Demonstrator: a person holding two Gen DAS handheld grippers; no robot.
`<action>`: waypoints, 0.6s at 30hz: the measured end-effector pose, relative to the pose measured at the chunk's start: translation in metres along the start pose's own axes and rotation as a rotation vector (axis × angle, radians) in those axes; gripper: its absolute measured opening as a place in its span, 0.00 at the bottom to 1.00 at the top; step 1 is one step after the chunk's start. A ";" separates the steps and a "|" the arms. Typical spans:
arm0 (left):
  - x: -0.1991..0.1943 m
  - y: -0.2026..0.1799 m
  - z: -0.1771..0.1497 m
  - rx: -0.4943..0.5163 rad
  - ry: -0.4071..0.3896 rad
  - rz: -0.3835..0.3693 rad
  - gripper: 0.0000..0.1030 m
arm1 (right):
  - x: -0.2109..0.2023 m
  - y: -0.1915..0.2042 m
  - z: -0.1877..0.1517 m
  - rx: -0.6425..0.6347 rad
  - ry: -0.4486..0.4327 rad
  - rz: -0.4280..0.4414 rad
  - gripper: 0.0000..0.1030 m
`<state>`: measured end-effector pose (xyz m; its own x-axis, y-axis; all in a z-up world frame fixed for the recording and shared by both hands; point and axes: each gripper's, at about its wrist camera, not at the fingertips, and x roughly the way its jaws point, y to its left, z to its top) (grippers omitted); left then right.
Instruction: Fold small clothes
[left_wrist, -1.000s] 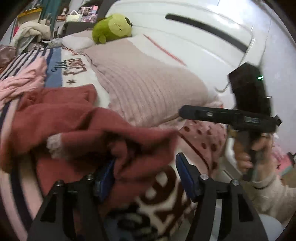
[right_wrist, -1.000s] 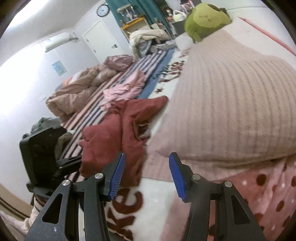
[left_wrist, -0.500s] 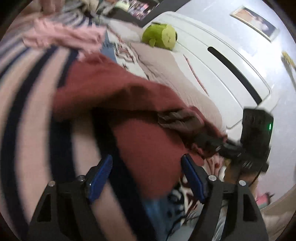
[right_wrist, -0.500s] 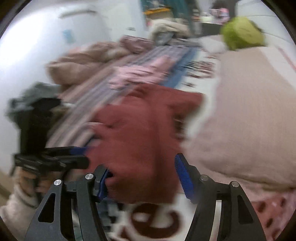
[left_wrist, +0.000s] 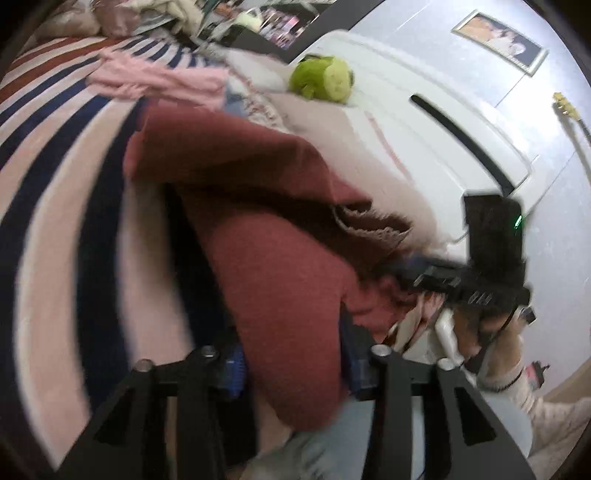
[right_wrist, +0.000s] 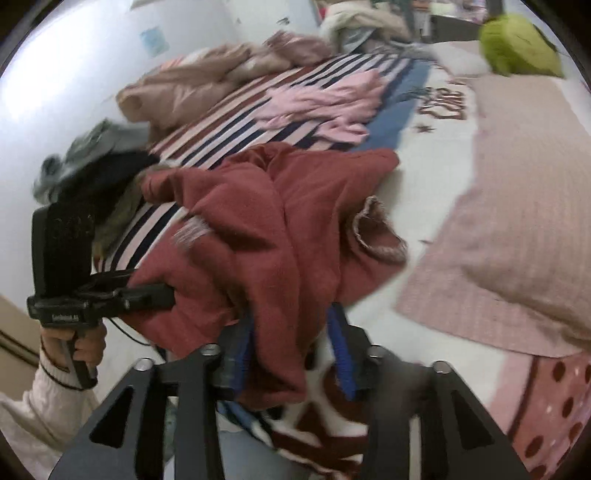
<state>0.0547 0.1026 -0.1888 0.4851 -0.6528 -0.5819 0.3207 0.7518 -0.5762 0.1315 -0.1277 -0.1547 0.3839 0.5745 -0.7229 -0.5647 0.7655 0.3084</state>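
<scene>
Both your grippers were on the dark red garment (right_wrist: 266, 236), which lay bunched near the bed's (right_wrist: 436, 173) front edge, partly over the striped blanket (left_wrist: 66, 192) and just beside the pink pillow (right_wrist: 524, 221). Your left gripper (left_wrist: 291, 363) was closing, red cloth filling the gap between its blue pads. Your right gripper (right_wrist: 291, 354) was closing too, a fold of the same garment between its fingers. A pink garment (right_wrist: 325, 107) sat farther back on the stripes.

A bedroom: striped bedspread (right_wrist: 236, 122), pillow (right_wrist: 528, 206), green plush toy (left_wrist: 325, 77)
</scene>
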 end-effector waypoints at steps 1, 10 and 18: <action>-0.003 0.002 -0.003 0.000 -0.006 0.017 0.47 | -0.001 0.008 0.005 -0.022 -0.005 -0.018 0.49; -0.063 0.017 0.003 0.039 -0.151 0.115 0.58 | 0.010 0.092 0.061 -0.282 -0.051 -0.074 0.69; -0.075 0.035 0.000 0.000 -0.171 0.071 0.58 | 0.067 0.067 0.092 -0.156 -0.021 -0.235 0.15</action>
<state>0.0293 0.1777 -0.1653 0.6377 -0.5731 -0.5147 0.2812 0.7953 -0.5371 0.1866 -0.0108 -0.1252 0.5317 0.3932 -0.7501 -0.5631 0.8257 0.0336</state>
